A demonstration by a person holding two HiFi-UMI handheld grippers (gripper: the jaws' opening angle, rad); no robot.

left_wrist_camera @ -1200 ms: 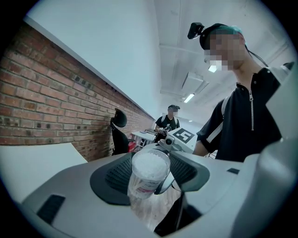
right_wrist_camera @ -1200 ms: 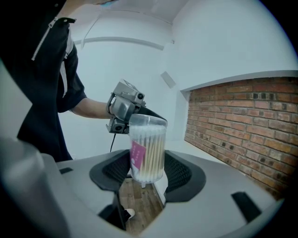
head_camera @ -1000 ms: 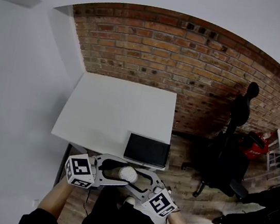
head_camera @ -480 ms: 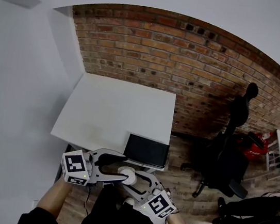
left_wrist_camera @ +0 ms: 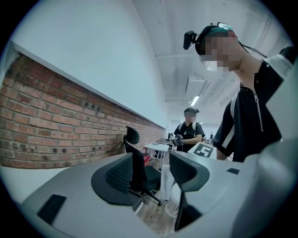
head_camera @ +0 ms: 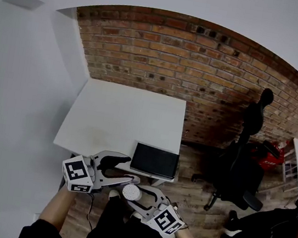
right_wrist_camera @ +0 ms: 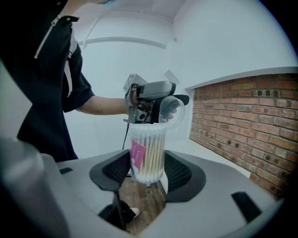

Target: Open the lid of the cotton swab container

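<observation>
Right hand-held gripper (right_wrist_camera: 148,171) grips container (right_wrist_camera: 145,139), only its view shows swabs (right_wrist_camera: 154,155)

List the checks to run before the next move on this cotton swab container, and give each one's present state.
1. Right gripper gripping the cotton swab container: ok, both jaws press its lower wall.
2. Container upright: ok in the right gripper view.
3. Lid lifted off the mouth: ok, it stands tilted above the top edge on the brick-wall side.
4. Swabs inside: ok, packed upright, none spilled.
5. Left gripper free of the lid: cannot tell. Its jaws stand apart, but something clear sits low beside one of them.
</observation>
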